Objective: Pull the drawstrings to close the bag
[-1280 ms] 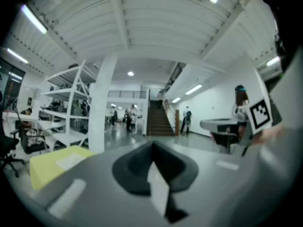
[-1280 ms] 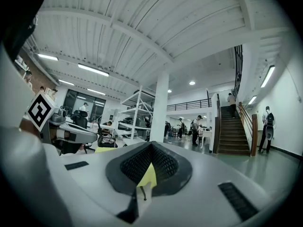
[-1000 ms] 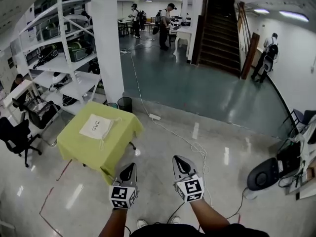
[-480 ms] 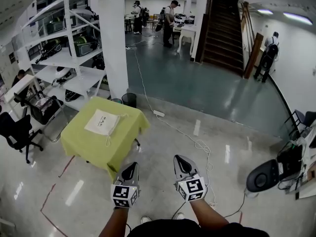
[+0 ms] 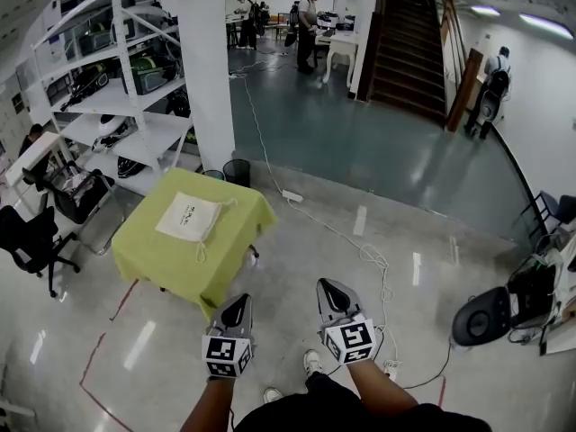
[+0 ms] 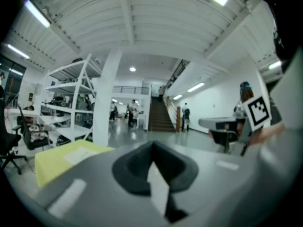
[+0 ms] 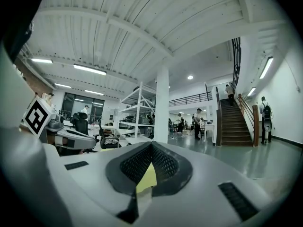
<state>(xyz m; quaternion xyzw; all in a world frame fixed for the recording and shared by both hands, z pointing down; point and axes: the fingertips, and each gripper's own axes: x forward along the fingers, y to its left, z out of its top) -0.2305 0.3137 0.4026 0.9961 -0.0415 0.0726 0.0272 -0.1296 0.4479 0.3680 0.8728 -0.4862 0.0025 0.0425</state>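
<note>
Nearest you, both claws are held out level over the floor and carry nothing. The left claw (image 5: 237, 310) has its jaws pressed together, and so does the right claw (image 5: 330, 296); their own views show only floor and yellow cloth past the closed tips. You are well short of the work, with open floor between you and the tabletop (image 5: 158, 261).

The tabletop stands ahead and to your left under a yellow-green cloth, one corner pointing your way. The bag (image 5: 189, 217) lies flat about its middle, well apart from every edge. It looks like thin pale fabric: light, limp, and likely to slide or bunch on the cloth as soon as you tug.

So take the drawstrings (image 5: 201, 246), not the fabric. One cord trails from the bag toward the near edge, and another seems to loop out on the side toward the far right edge, though it is too fine to be sure. The cords are thin and lie flat, so open each claw, pinch one cord apiece, and draw them apart evenly so the bag stays put
</note>
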